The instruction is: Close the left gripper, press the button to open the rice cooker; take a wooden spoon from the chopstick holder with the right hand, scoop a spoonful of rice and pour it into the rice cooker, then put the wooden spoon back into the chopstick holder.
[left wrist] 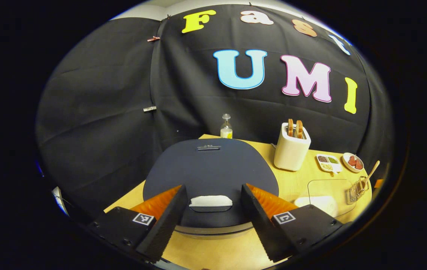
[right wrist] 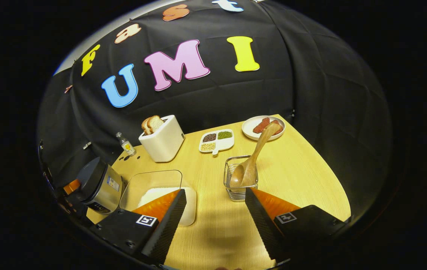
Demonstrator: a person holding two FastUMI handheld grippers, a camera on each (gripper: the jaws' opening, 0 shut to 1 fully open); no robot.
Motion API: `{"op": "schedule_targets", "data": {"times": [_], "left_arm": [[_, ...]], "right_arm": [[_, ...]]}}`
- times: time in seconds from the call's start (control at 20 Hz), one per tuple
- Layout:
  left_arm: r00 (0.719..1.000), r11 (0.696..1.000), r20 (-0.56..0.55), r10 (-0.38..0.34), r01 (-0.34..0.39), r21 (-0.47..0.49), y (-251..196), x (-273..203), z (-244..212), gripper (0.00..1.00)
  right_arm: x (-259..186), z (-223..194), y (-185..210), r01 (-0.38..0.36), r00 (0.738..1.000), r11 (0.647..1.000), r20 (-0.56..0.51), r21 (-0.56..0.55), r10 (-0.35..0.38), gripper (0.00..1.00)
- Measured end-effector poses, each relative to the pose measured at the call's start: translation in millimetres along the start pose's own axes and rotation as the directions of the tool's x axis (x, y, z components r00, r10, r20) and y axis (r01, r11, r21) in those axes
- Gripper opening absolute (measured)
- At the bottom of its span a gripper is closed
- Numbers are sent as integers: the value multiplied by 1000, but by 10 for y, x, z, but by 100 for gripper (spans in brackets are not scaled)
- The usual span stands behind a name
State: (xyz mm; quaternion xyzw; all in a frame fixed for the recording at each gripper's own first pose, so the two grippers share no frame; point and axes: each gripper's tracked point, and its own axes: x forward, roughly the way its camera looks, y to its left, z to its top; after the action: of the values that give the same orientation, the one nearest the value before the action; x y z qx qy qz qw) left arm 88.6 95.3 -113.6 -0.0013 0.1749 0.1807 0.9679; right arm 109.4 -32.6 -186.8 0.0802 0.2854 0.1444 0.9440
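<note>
The rice cooker [left wrist: 209, 168] has a dark lid, which is down, and a white button [left wrist: 210, 201] at its front edge. My left gripper [left wrist: 210, 217] hangs open just above and in front of that button, one finger on each side. In the right gripper view the cooker [right wrist: 99, 185] stands at the far left. A wooden spoon [right wrist: 252, 159] leans bowl-down in the wire chopstick holder [right wrist: 240, 180]. A clear container of white rice [right wrist: 157, 191] lies left of the holder. My right gripper [right wrist: 213, 221] is open above the table, short of both.
A white toaster [right wrist: 162, 140] with bread slices, a small bottle [right wrist: 125, 144], a divided dish of grains [right wrist: 217, 140] and a plate of sausages [right wrist: 264, 126] stand along the back of the wooden table [right wrist: 303, 176]. The table's edge runs close on the right.
</note>
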Motion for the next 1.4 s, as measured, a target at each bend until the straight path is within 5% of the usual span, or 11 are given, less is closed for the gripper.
{"op": "schedule_targets", "data": {"times": [0.4,0.7,0.9,1.05,1.4], "left_arm": [[998,1000,56,2,-2,5,-163,-158,220,97],[960,990,246,-136,143,-10,-727,-1014,848,96],[921,972,313,-231,235,23,-939,-1579,1007,96],[902,964,338,-266,252,87,-956,-1906,973,96],[885,949,345,-312,311,61,-877,-2210,748,96]], "right_arm": [[-177,164,117,-63,997,992,35,-106,67,99],[-637,767,305,0,975,991,221,-130,29,99],[-1148,1091,309,67,930,992,367,-107,-23,99],[-1485,1041,233,128,904,987,421,-97,-76,98],[-1847,781,69,206,886,978,428,-24,-176,99]]}}
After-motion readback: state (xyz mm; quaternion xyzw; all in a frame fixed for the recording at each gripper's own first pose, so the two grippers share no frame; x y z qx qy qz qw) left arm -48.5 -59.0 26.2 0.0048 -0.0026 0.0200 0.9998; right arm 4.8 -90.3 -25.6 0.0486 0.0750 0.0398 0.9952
